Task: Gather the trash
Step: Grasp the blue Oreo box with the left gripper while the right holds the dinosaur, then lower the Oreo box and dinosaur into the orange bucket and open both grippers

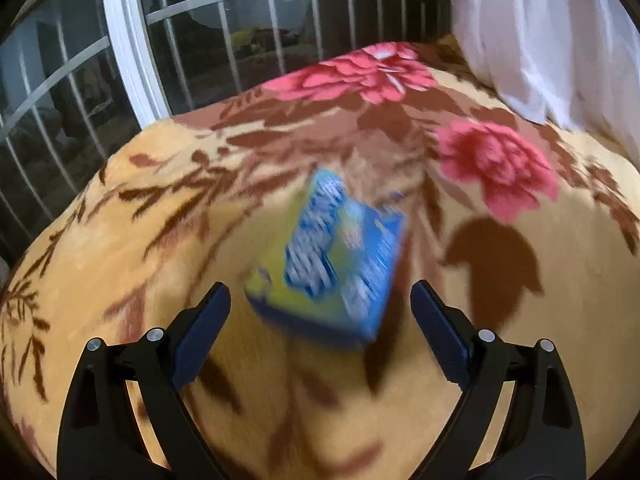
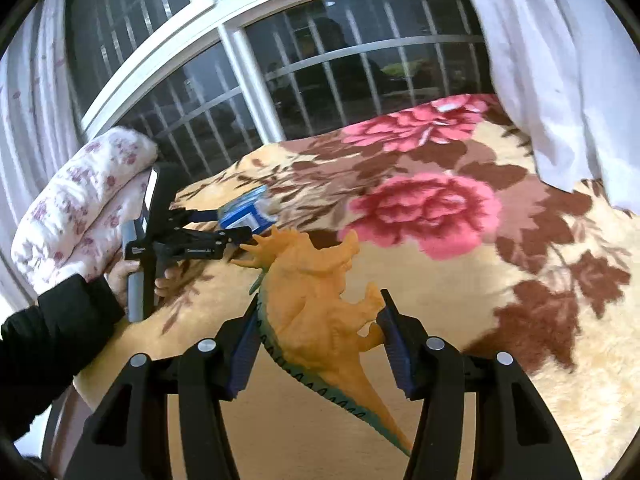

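While blanket (image 2: 500,380) surrounds, dinosaur (image 2: 316,300) nears box (image 2: 244,216).

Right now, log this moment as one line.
left gripper: open, box ahead, not gripped | right gripper: shut on dinosaur | surface: blanket

Floral blanket-covered bed (image 1: 120,220), blue box (image 1: 332,264) on it

Counts — 1 blue box (image 1: 332,260), 1 orange toy dinosaur (image 2: 316,300), 2 grippers, 1 floral blanket (image 1: 120,220), 1 folded quilt (image 2: 80,200).
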